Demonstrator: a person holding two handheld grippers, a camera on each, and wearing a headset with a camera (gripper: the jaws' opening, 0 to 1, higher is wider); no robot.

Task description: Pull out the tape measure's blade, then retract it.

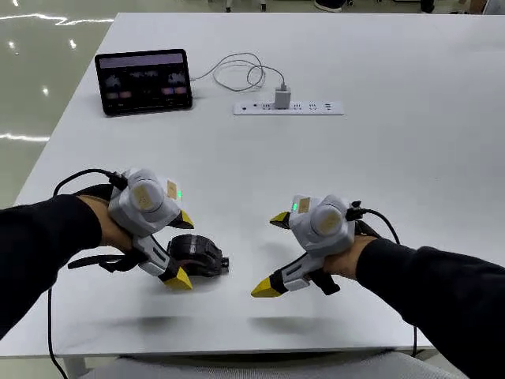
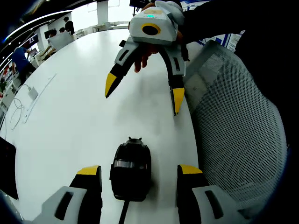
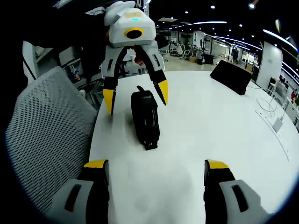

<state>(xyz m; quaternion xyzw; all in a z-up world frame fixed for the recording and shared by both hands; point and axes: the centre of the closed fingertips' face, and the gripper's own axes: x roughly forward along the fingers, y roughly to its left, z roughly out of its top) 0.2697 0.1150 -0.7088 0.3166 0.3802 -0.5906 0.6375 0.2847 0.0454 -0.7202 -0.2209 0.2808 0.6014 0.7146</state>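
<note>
Both grippers stand spread: the left gripper straddles the black tape measure on the table without clamping it, the right gripper empty beside. Its hard, smooth case likely wants squeezing across its flat sides. The right gripper view shows what looks like the blade's end hook facing it. Farther off, the head view adds a tablet.

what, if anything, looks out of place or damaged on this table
Nothing stands out. The tape measure lies on the table between the open fingers of the left gripper, blade not drawn out. The right gripper hovers open, facing it. The tablet and power strip sit tidy at the far side.
</note>
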